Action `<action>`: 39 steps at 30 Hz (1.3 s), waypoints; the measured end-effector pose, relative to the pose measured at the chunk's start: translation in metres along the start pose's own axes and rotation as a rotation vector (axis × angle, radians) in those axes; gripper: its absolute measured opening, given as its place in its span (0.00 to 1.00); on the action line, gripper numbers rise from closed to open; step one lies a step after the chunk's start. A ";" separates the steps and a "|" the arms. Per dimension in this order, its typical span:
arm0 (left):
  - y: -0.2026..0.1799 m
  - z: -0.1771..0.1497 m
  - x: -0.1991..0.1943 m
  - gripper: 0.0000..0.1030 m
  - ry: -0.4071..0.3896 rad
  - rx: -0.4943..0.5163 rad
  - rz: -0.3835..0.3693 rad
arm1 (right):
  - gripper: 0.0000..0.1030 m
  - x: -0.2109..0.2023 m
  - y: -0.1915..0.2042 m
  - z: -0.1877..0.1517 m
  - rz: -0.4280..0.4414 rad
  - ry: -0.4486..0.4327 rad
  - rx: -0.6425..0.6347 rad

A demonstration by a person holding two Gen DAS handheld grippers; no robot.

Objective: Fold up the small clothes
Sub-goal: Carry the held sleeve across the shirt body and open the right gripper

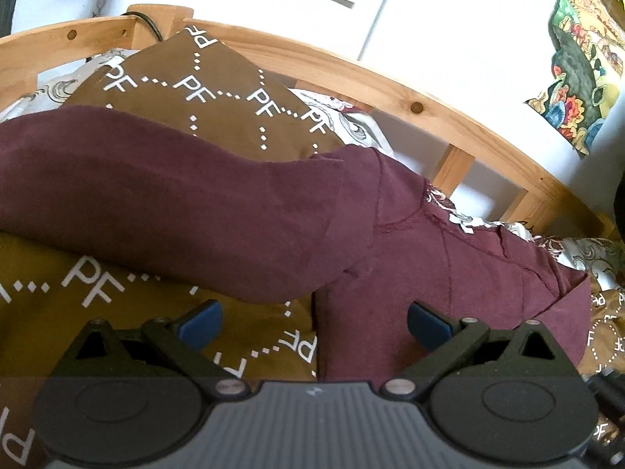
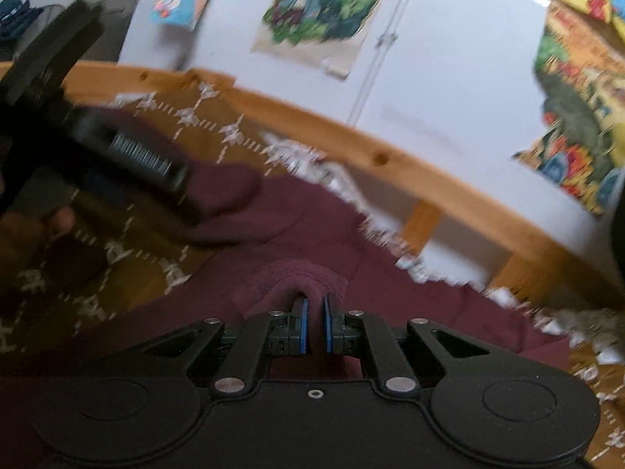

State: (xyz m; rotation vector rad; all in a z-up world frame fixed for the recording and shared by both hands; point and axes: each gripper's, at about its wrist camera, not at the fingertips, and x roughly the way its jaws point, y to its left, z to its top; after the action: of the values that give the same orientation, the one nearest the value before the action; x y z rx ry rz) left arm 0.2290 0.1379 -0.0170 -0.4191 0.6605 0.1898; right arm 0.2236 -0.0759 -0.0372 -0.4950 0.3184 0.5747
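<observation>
A brown blanket (image 1: 117, 312) printed with white "PF" letters covers the near bed. A brown matching pillow (image 1: 203, 78) lies far left against the curved wooden bed frame (image 1: 390, 86). A colourful poster (image 1: 582, 58) hangs far right on the white wall (image 1: 449, 39).

I am working in a home bedroom: wooden bed frame (image 1: 394, 90), patterned bedspread (image 1: 117, 301) inside it, posters (image 2: 324, 4) behind it.
</observation>
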 end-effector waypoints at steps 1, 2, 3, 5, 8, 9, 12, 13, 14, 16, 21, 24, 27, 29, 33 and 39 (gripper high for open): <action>0.000 -0.001 0.000 0.99 0.002 0.007 -0.009 | 0.09 0.002 0.001 -0.004 0.022 0.020 0.002; -0.002 -0.001 0.001 0.99 0.003 0.016 -0.018 | 0.09 0.004 0.003 -0.008 0.047 0.043 0.003; -0.004 -0.002 0.002 0.99 0.003 0.027 -0.026 | 0.12 0.007 0.004 -0.012 0.068 0.061 0.008; -0.008 -0.004 0.003 0.99 0.003 0.053 -0.037 | 0.14 0.011 0.006 -0.020 0.109 0.098 0.016; -0.015 -0.009 0.006 0.99 0.011 0.096 -0.060 | 0.23 0.014 0.012 -0.031 0.162 0.139 0.025; -0.017 -0.011 0.007 0.99 0.015 0.109 -0.069 | 0.27 0.013 0.013 -0.034 0.183 0.152 0.032; -0.024 -0.017 0.012 0.99 0.039 0.152 -0.085 | 0.33 0.010 0.016 -0.043 0.241 0.183 0.049; -0.026 -0.020 0.014 0.99 0.049 0.167 -0.087 | 0.36 0.007 0.016 -0.045 0.248 0.193 0.051; -0.028 -0.022 0.016 0.99 0.064 0.183 -0.090 | 0.45 0.003 0.014 -0.047 0.250 0.201 0.056; -0.031 -0.027 0.019 0.99 0.090 0.198 -0.098 | 0.64 -0.007 0.006 -0.053 0.244 0.202 0.088; -0.037 -0.038 0.032 0.99 0.174 0.217 -0.114 | 0.83 -0.029 -0.035 -0.064 0.149 0.205 0.207; -0.036 -0.040 0.035 0.99 0.176 0.193 -0.079 | 0.83 -0.031 -0.060 -0.068 0.076 0.197 0.325; -0.029 -0.036 0.031 0.99 0.142 0.143 -0.048 | 0.82 -0.026 -0.070 -0.067 0.091 0.170 0.392; -0.023 -0.034 0.030 0.99 0.125 0.118 -0.013 | 0.78 -0.019 -0.065 -0.061 0.139 0.146 0.395; -0.016 -0.031 0.033 0.99 0.126 0.103 0.015 | 0.73 0.001 -0.047 -0.045 0.266 0.126 0.375; -0.016 -0.033 0.033 0.99 0.129 0.114 0.003 | 0.08 0.023 -0.015 -0.028 0.262 0.164 0.242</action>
State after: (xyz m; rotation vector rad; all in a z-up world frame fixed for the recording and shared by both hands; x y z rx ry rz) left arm 0.2415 0.1102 -0.0557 -0.3223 0.7948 0.1280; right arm 0.2466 -0.0909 -0.0650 -0.2678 0.6077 0.7403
